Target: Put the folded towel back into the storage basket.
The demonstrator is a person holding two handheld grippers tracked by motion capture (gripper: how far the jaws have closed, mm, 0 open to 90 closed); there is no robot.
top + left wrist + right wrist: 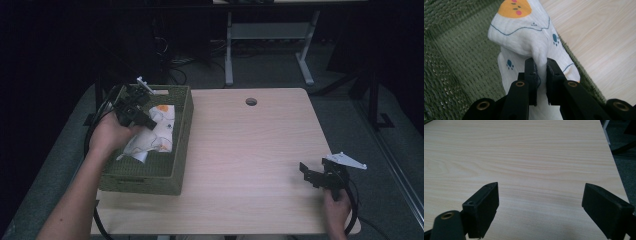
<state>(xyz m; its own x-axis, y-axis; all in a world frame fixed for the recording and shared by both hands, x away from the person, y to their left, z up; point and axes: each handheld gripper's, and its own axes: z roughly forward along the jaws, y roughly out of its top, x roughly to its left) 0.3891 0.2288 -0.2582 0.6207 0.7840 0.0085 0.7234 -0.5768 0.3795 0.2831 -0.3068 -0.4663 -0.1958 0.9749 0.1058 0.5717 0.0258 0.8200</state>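
Jaws of the left gripper (541, 65) are closed on a fold of 1 white cloth (524, 35) with 1 orange patch and blue paw prints. The cloth lies inside 1 green woven basket (181, 145) at the left side of the table (250, 150). The right gripper (540, 207) is open over bare table.

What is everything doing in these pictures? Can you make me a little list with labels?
left gripper: shut, pinching a fold of the white cloth
white cloth: printed with blue paw marks and an orange face, over the basket
basket: green, woven, at the table's left side
right gripper: open, nothing between its jaws, above bare wood
table: light wood, with a round hole near the far edge
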